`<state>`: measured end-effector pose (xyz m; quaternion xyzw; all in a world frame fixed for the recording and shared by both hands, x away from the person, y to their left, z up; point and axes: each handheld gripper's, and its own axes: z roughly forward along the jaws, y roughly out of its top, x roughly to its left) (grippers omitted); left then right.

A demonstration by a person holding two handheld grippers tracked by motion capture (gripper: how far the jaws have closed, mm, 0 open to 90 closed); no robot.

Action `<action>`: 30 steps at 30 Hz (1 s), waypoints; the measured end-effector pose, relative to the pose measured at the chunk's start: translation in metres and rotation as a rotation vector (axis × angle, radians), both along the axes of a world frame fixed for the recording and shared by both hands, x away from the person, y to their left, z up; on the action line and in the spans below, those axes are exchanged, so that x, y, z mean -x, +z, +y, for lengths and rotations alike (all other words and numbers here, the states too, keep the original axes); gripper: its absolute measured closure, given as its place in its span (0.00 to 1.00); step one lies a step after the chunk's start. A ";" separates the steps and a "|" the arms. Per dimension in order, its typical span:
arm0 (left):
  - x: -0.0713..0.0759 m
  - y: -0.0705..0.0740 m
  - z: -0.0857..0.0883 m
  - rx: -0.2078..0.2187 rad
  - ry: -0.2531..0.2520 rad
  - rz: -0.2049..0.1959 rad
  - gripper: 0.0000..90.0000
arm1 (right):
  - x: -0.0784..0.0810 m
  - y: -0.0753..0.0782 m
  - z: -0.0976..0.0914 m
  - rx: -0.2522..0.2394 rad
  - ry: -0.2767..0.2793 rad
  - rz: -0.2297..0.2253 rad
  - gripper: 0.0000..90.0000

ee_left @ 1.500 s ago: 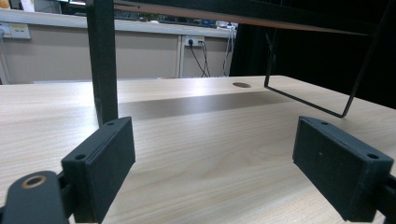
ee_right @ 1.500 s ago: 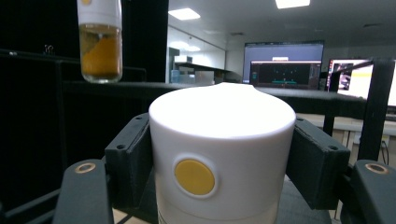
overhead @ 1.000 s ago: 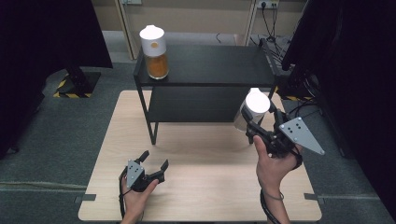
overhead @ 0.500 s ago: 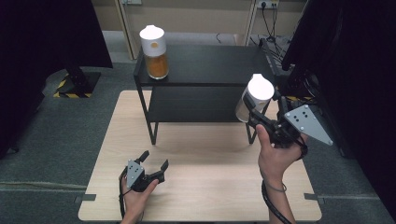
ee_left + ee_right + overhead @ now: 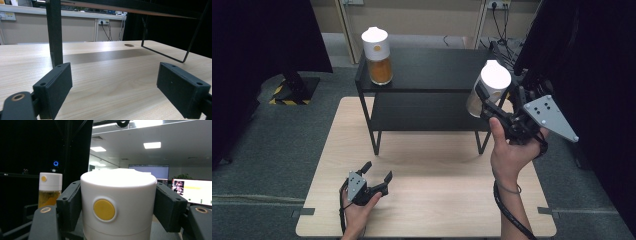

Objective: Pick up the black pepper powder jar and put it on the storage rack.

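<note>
While the right gripper [image 5: 486, 104] pinched a white-capped jar [image 5: 488, 87] between its two black jaws, that jar hung in the air at the right end of the black shelf [image 5: 432, 70], about level with the top board and not resting on anything. In the right gripper view the pads pressed on either side of the white cap [image 5: 118, 202], with the yellow button [image 5: 104, 210] facing the camera. The jar's long axis stood nearly upright, cap uppermost, leaning slightly toward the shelf, its pale lower half below the jaws. A second jar [image 5: 377, 49], with amber contents, stood upright on the left part of the shelf top, well apart from the held one. Any setting-down looked to depend on the bare shelf top lying to the left of and beyond the carried jar, with the right hand [image 5: 509, 150] by far the nearer one. The left gripper [image 5: 377, 175] rested low over the wooden table [image 5: 437, 200], jaws spread wide with nothing between them, pointing toward a shelf leg [image 5: 55, 32].
</note>
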<state>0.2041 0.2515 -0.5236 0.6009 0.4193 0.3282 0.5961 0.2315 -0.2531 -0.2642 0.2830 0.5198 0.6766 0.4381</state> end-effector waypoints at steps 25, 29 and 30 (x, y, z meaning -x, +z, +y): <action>0.000 0.000 0.000 0.000 -0.001 0.001 0.14 | -0.021 0.036 0.008 -0.004 -0.015 -0.019 0.34; 0.000 0.000 0.000 0.000 -0.001 0.002 0.14 | -0.024 0.039 0.008 -0.006 -0.018 -0.015 0.35; 0.000 0.000 0.000 0.000 -0.002 0.002 0.14 | -0.025 0.040 0.008 -0.009 -0.021 -0.017 0.34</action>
